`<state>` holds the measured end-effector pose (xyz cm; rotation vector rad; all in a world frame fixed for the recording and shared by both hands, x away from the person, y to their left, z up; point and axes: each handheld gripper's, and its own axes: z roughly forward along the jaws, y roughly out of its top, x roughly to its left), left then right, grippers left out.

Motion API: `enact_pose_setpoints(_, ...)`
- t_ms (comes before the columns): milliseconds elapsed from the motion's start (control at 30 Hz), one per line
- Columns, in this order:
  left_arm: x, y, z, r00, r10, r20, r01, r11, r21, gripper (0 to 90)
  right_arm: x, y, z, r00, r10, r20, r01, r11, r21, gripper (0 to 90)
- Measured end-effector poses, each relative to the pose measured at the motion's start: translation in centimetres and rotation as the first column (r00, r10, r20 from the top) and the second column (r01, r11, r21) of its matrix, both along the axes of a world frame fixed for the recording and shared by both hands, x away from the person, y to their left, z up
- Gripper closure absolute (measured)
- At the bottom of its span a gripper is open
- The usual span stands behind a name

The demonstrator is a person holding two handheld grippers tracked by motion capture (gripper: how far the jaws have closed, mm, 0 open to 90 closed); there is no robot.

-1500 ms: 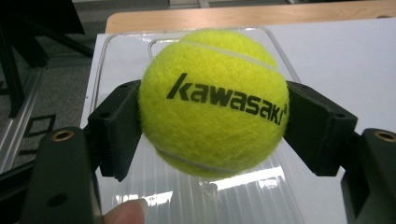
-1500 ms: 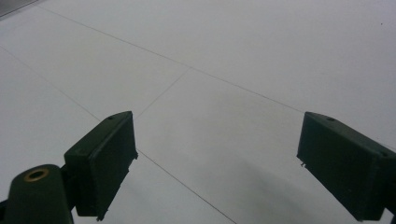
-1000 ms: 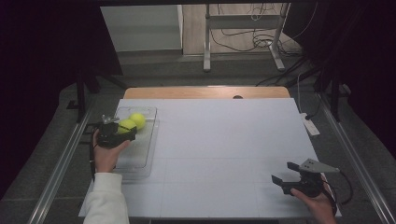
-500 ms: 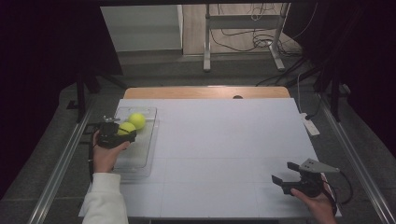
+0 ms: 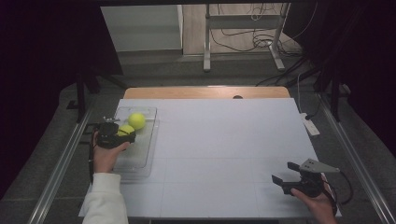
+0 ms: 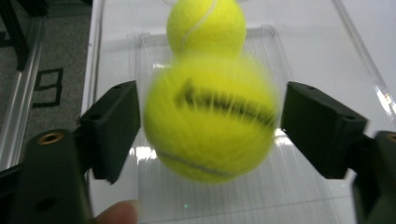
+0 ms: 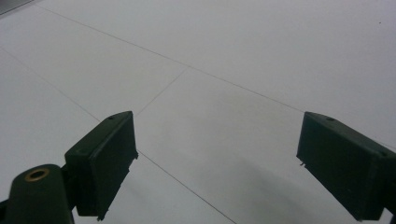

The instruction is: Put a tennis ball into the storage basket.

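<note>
A yellow tennis ball (image 6: 210, 121) sits between the jaws of my left gripper (image 5: 126, 132), over a clear plastic tray (image 5: 140, 154) at the table's left side. The ball looks blurred, and a narrow gap shows on each side between it and the jaws, so the gripper is open. A second tennis ball (image 5: 137, 120) lies in the tray just beyond the first, also seen ahead in the left gripper view as the ball (image 6: 206, 25). My right gripper (image 5: 284, 172) rests open near the front right of the table, with nothing between its jaws.
A white sheet with thin grid lines (image 5: 224, 140) covers the table; its wooden far edge (image 5: 205, 92) shows beyond. A white power strip (image 5: 310, 126) lies off the right edge. Metal rails run along both sides, and a stand with cables (image 5: 243, 37) is behind.
My left gripper and the ball between its jaws have shifted slightly toward the near end of the tray. The right gripper has stayed in place.
</note>
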<state>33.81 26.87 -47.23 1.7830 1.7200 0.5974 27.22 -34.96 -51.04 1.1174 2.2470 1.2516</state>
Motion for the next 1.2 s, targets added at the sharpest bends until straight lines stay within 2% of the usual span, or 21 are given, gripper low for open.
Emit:
enact_pose_setpoints(133,-0.3,0.0,0.5,0.9997,-0.002,0.022,0.002,1.0000,-0.001,14.9,0.0,0.0,0.0,1.0000,-0.001,0.000,0.001,1.0000,-0.001,12.0)
enact_pose_setpoints(400,-0.3,-0.2,0.7,0.9987,-0.027,0.044,0.027,0.9996,-0.011,14.4,0.1,-0.1,0.0,1.0000,-0.004,0.003,0.004,1.0000,0.000,12.0)
enact_pose_setpoints(467,-0.5,-0.2,0.8,0.9976,-0.036,0.060,0.037,0.9990,-0.026,14.6,0.1,-0.1,0.0,1.0000,-0.004,0.002,0.004,1.0000,0.001,12.0)
enact_pose_setpoints(533,-0.5,-0.4,0.8,0.9953,-0.061,0.076,0.065,0.9968,-0.047,14.8,0.2,-0.2,0.0,1.0000,-0.007,0.001,0.007,1.0000,0.002,12.0)
enact_pose_setpoints(600,-0.6,-0.6,1.0,0.9930,-0.079,0.088,0.084,0.9952,-0.050,14.9,0.2,-0.2,0.0,1.0000,-0.006,0.001,0.006,1.0000,0.007,12.0)
enact_pose_setpoints(767,-1.0,-0.9,1.4,0.9870,-0.106,0.121,0.116,0.9900,-0.080,15.2,0.4,-0.2,-0.1,1.0000,-0.003,-0.004,0.003,0.9999,0.010,12.0)
enact_pose_setpoints(1000,-1.4,-1.0,1.7,0.9811,-0.135,0.139,0.150,0.9825,-0.110,15.8,0.6,0.0,-0.1,1.0000,0.004,-0.003,-0.004,0.9999,0.012,12.0)
enact_pose_setpoints(1200,-1.9,-1.7,1.9,0.9730,-0.165,0.161,0.186,0.9740,-0.129,16.2,0.5,0.1,0.0,1.0000,0.001,0.000,-0.001,0.9999,0.015,12.0)
